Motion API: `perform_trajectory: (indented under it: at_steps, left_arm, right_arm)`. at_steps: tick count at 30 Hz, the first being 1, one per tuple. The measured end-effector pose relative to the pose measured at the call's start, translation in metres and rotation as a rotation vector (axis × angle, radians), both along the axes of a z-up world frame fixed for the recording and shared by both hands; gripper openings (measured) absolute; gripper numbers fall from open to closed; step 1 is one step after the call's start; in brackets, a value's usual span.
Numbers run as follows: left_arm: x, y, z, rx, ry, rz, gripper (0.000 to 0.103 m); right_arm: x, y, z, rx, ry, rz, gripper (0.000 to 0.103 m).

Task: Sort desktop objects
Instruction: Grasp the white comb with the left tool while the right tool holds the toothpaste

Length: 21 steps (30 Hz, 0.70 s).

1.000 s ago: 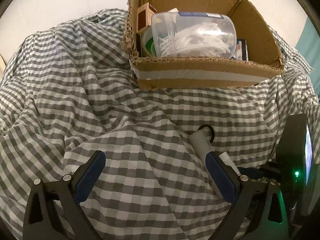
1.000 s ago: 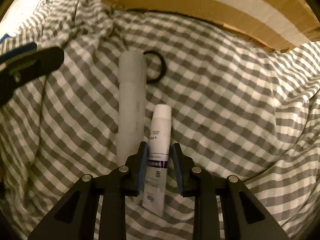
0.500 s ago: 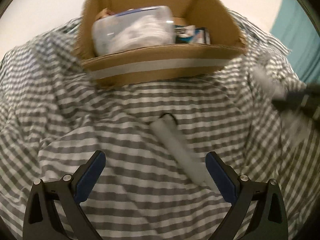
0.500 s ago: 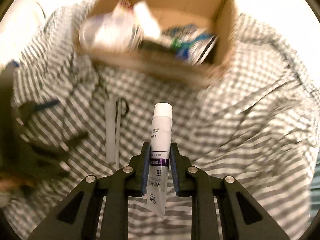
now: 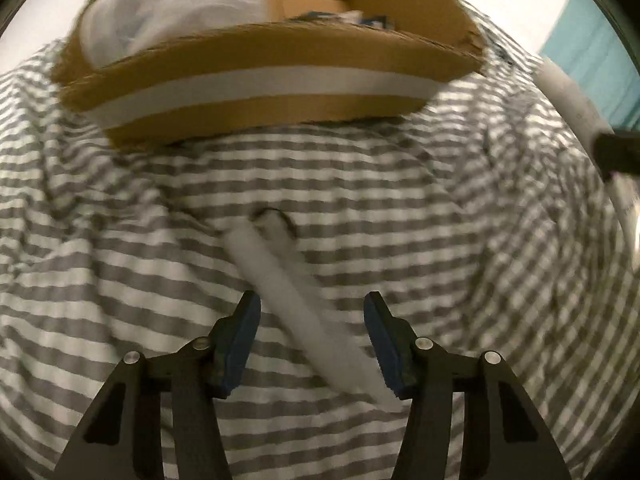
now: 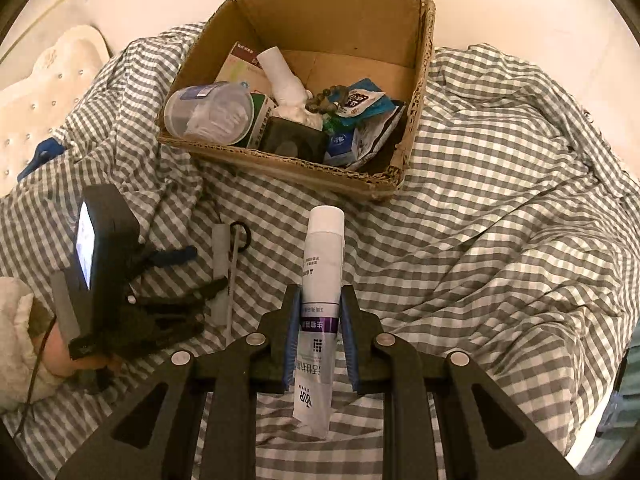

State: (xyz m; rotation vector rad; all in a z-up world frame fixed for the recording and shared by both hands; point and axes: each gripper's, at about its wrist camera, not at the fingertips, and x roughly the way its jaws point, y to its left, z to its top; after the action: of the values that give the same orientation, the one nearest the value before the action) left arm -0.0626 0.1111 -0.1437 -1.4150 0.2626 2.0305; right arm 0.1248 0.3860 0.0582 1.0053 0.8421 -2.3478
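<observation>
The right gripper [image 6: 319, 334] points steeply down above the bed, its jaws clenched on one squeeze tube [image 6: 320, 308]. The tube is held near its lower half, cap forward, crimped end hanging toward the camera. It is soft white plastic with a purple band and a round white cap.

The left gripper [image 5: 312, 334] also points steeply down, low over the checked sheet [image 5: 400, 208]. Its jaws are closing, with one frosted tube [image 5: 280, 280] lying slantwise between them; the blue pads do not yet press on it. In the right wrist view, the person's hand [image 6: 56, 352], in a fluffy white sleeve, holds this gripper at the left.

The frosted tube is long, straight and translucent. One black ring [image 6: 242, 234] lies on the sheet at its far end, touching or just beside it; which cannot be told.

One cardboard box [image 6: 280, 160], open-topped with torn corrugated edges, stands on the sheet beyond both tubes. It holds one clear plastic jar [image 6: 212, 114], a string of dark beads [image 6: 322, 102] and assorted packets. The sheet is grey-and-white gingham, heavily creased.
</observation>
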Motion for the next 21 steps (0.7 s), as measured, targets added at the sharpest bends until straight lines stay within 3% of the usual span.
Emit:
perform_trajectory:
  at_steps: [7,11,13,14,15,18,21]
  left_arm:
    - [0.006,0.036,-0.028,-0.121,-0.016,-0.067,0.057]
    - [0.008,0.036,-0.038,-0.156,-0.009,-0.093,0.057]
    - [0.011,0.034,-0.038,-0.148,0.006,-0.118,0.046]
    - [0.011,0.033,-0.037,-0.144,0.01,-0.125,0.025]
    - [0.01,0.03,-0.037,-0.14,0.009,-0.13,0.02]
    - [0.005,0.017,-0.028,-0.067,-0.011,-0.11,0.013]
    - [0.009,0.009,-0.007,0.004,0.022,-0.125,0.008]
  right_arm:
    - [0.001,0.002,0.002,-0.007,-0.003,0.026,0.019]
    - [0.002,0.002,0.002,-0.003,0.0,0.047,0.019]
    - [0.003,0.0,0.001,0.003,-0.002,0.06,0.019]
    - [0.003,0.0,-0.001,0.006,-0.003,0.061,0.019]
    - [0.003,-0.001,-0.002,0.011,-0.005,0.065,0.019]
    - [0.004,-0.002,-0.005,0.02,-0.005,0.072,0.019]
    - [0.004,-0.003,-0.005,0.022,-0.003,0.075,0.019]
